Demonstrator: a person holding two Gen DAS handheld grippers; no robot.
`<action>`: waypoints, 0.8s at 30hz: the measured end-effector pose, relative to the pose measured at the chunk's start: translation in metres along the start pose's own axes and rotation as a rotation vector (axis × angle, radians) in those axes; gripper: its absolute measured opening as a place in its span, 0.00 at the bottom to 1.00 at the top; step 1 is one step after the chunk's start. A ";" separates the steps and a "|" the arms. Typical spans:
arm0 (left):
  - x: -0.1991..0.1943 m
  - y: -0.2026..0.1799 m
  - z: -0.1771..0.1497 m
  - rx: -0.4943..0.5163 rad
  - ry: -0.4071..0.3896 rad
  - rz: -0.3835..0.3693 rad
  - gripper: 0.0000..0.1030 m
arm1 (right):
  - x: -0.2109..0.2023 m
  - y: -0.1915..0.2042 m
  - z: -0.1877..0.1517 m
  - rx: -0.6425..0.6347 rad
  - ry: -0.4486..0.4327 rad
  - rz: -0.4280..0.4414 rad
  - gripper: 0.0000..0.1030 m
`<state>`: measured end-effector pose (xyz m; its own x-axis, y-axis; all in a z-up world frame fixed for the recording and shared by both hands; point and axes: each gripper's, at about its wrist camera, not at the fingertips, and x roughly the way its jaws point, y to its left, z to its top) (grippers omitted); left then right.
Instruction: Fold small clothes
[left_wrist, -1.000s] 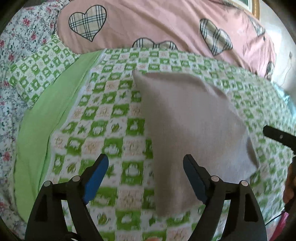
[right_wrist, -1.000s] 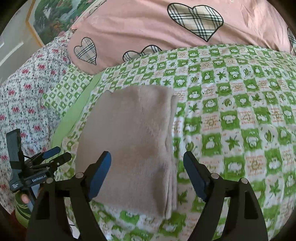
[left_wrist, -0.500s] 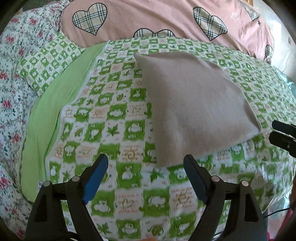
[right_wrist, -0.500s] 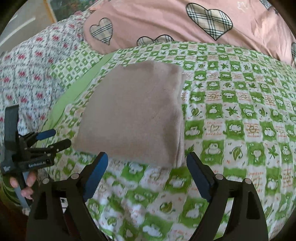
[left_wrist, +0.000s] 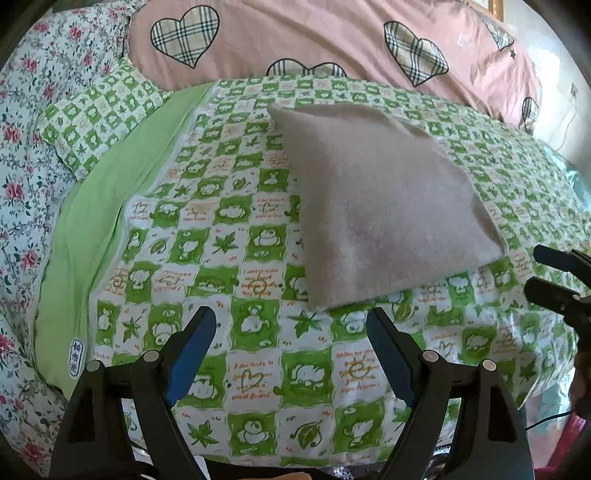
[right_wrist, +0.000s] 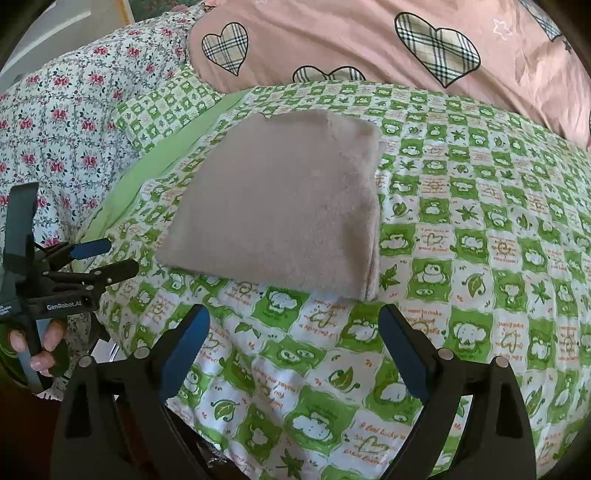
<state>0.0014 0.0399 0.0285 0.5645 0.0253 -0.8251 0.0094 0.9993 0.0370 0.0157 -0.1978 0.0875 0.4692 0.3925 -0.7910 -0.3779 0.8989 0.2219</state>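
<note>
A beige fleecy garment (left_wrist: 380, 199), folded into a flat square, lies on the green-and-white checked bed cover (left_wrist: 229, 236). It also shows in the right wrist view (right_wrist: 284, 203), with stacked layers along its right edge. My left gripper (left_wrist: 290, 328) is open and empty, just short of the garment's near corner. My right gripper (right_wrist: 293, 328) is open and empty, just short of its near edge. The left gripper also shows at the left of the right wrist view (right_wrist: 99, 258). The right gripper also shows at the right edge of the left wrist view (left_wrist: 546, 273).
A pink quilt with plaid hearts (left_wrist: 332, 40) lies behind the garment. A floral sheet (right_wrist: 66, 110) and a small checked pillow (left_wrist: 99, 118) lie to the left, beside a plain green strip (left_wrist: 96, 236). The bed's front edge is just below both grippers.
Both grippers have pulled back toward the bed's front edge, open and empty. The folded garment now lies beyond the fingertips instead of between them.
</note>
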 end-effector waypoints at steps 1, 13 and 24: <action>0.001 -0.001 0.002 0.002 -0.001 -0.002 0.81 | 0.002 0.000 0.002 -0.004 0.000 -0.003 0.90; 0.013 -0.013 0.014 0.016 0.010 0.007 0.82 | 0.024 -0.003 0.014 -0.005 0.036 -0.005 0.92; 0.017 -0.014 0.035 0.025 0.015 0.039 0.82 | 0.037 -0.006 0.034 -0.015 0.055 -0.006 0.92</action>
<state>0.0399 0.0251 0.0333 0.5526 0.0646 -0.8309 0.0087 0.9965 0.0832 0.0626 -0.1822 0.0768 0.4269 0.3759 -0.8225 -0.3878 0.8977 0.2090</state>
